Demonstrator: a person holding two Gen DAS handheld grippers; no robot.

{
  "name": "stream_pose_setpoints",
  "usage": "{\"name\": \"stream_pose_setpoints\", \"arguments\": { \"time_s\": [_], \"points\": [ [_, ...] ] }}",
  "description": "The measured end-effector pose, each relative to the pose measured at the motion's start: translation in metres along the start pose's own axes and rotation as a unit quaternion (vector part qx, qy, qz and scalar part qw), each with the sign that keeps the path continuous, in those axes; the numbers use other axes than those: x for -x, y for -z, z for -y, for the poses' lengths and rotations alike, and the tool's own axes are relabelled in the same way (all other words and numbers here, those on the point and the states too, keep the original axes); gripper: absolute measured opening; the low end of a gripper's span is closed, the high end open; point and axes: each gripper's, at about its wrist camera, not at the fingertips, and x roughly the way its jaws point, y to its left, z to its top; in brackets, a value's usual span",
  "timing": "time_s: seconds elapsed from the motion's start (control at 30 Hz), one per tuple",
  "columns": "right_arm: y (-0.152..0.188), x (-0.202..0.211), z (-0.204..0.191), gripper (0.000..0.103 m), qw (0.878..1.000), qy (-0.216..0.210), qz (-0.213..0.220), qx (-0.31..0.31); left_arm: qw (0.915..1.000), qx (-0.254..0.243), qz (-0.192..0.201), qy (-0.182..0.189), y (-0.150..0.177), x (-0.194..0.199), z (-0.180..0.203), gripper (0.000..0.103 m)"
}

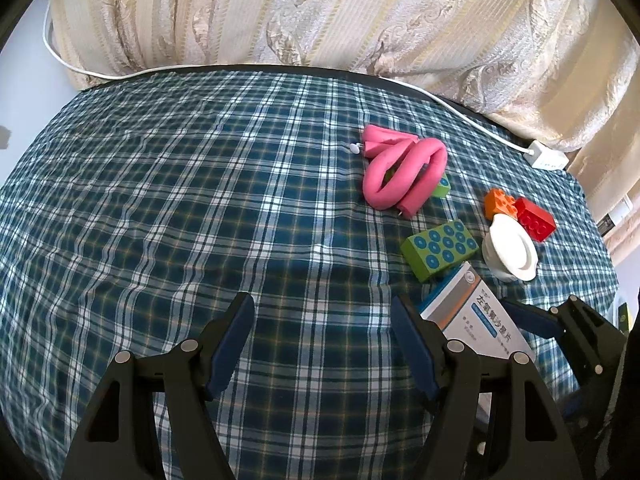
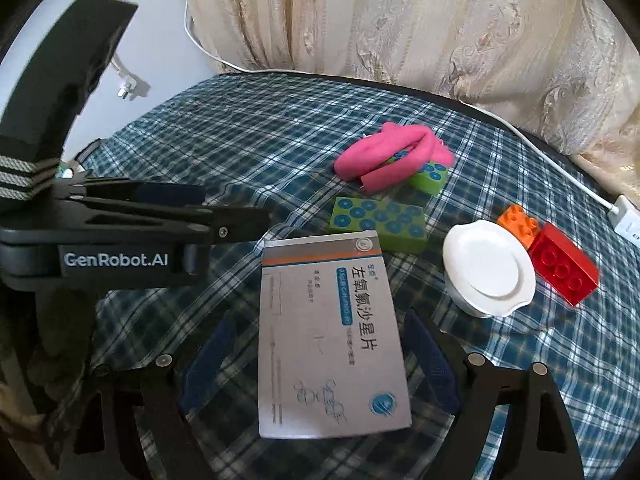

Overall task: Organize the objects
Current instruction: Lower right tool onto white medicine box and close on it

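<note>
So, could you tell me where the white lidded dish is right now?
In the right wrist view, the white lidded dish stands on the plaid cloth, right of the medicine box, against the red brick and orange brick.

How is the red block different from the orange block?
The red block is bigger than the orange block. The red block sits nearer the camera, with the orange block tucked behind it, beside the white lid. Colour differs too: red against orange. Both are studded toy bricks lying on the plaid cloth.
</note>
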Motion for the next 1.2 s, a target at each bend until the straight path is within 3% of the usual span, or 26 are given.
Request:
{"name": "stream_pose_setpoints", "arguments": {
  "time_s": [0.17,0.47,0.73,1.2],
  "points": [
    [0.004,0.004,0.004,0.068,1.0,0.028,0.002,-0.015,1.0,-0.004,-0.001,-0.001,0.001,-0.002,0.001,0.072],
    [0.033,0.027,0.03,0.068,0.995,0.06,0.013,-0.079,0.9998,-0.017,0.0,-0.001,0.001,-0.006,0.01,0.072],
    [0.063,0.051,0.057,0.068,0.982,0.114,0.018,-0.149,0.9989,-0.047,-0.004,0.001,0.001,-0.01,0.026,0.072],
    [0.074,0.062,0.07,0.069,0.977,0.091,0.036,-0.188,0.9923,-0.124,-0.001,0.0,-0.014,-0.021,0.065,0.072]
  ]
}}
